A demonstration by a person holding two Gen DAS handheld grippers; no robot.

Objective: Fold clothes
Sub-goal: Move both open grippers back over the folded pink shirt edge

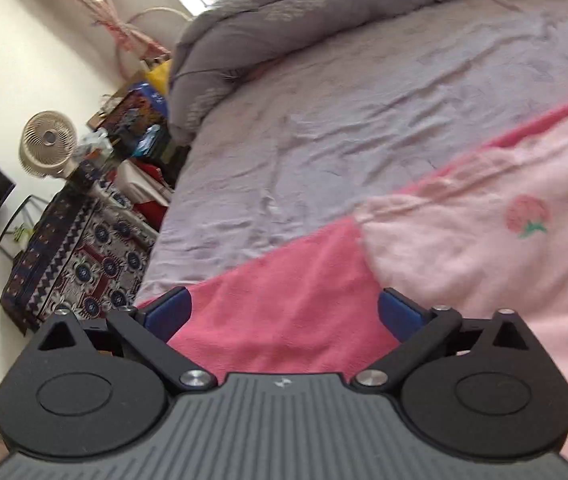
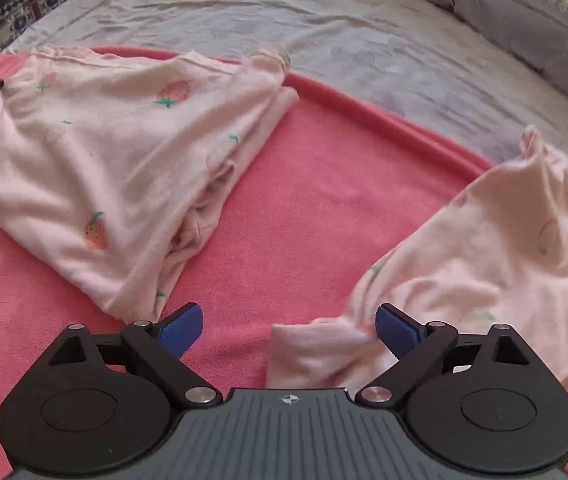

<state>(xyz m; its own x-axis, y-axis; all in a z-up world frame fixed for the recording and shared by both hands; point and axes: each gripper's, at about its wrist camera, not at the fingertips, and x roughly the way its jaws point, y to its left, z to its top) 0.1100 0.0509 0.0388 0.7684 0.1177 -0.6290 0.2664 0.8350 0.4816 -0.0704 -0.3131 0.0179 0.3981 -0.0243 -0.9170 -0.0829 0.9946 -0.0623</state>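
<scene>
The right gripper [image 2: 288, 330] hangs with its jaws spread wide and nothing pinched between them. A loose end of the pale pink garment [image 2: 484, 264] lies just ahead of its right blue pad [image 2: 396, 330], close to it, though whether cloth and pad touch cannot be told. From there the garment runs up and away to the right, so its long axis slants off from the tool rather than lying square across the jaws. A grip on that near end would likely need a small shift to the right, and this hand is the nearer one for it.

A second piece, the strawberry-print garment [image 2: 115, 152], lies ahead and to the left, bunched into soft folds, well apart from the first. Both rest on a fuzzy pink blanket [image 2: 292, 200] with a rolled edge, spread over a wrinkled grey sheet [image 2: 364, 52].

The left gripper [image 1: 284, 316] is also spread and empty, above the blanket, with pale pink cloth ahead to its right. The fabric looks thin, limp and slack.
</scene>
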